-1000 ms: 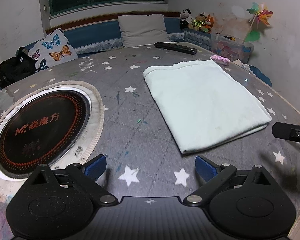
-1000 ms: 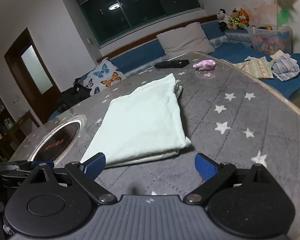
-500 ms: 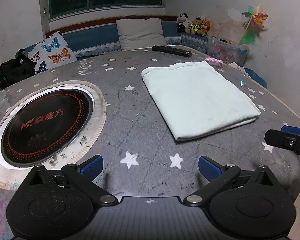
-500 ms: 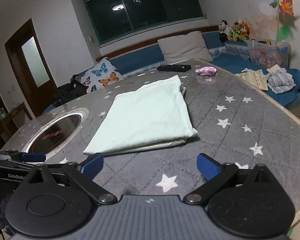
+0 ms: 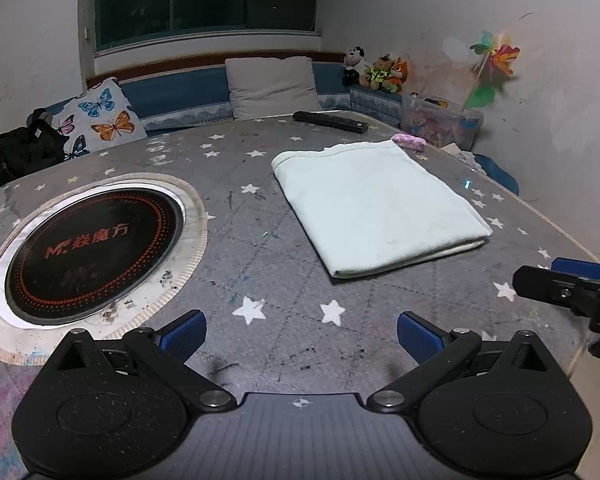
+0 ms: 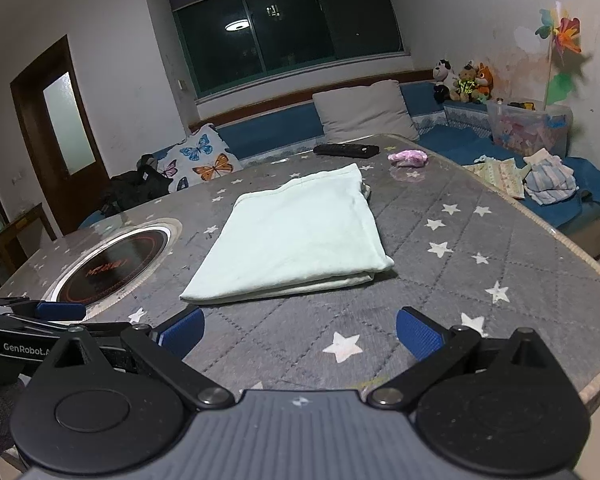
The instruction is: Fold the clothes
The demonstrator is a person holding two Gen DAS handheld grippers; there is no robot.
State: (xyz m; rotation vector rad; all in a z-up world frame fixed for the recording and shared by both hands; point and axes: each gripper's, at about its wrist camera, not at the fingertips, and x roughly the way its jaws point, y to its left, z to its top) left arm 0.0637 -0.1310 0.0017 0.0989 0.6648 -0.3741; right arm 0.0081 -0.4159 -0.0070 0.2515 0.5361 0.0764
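A pale mint garment (image 5: 376,204) lies folded into a flat rectangle on the grey star-patterned table (image 5: 260,264); the right wrist view shows the same folded garment (image 6: 300,236) ahead of the fingers. My left gripper (image 5: 300,330) hovers over the table's near edge, open and empty, well short of the cloth. My right gripper (image 6: 300,330) is also open with nothing between its blue pads, a short way back from the fold's near edge. Its fingers (image 5: 556,280) poke in at the right edge of the left wrist view.
A round black induction plate (image 5: 92,244) is set into the table at the left. A black remote (image 5: 330,121) and a small pink bundle (image 5: 409,142) lie at the far side. More clothes (image 6: 548,180) sit on the blue bench at the right, beside a clear storage box (image 6: 528,128).
Both grippers have drawn back from the folded garment toward the table's near edge, so the cloth looks smaller and farther off. The garment itself has not moved.
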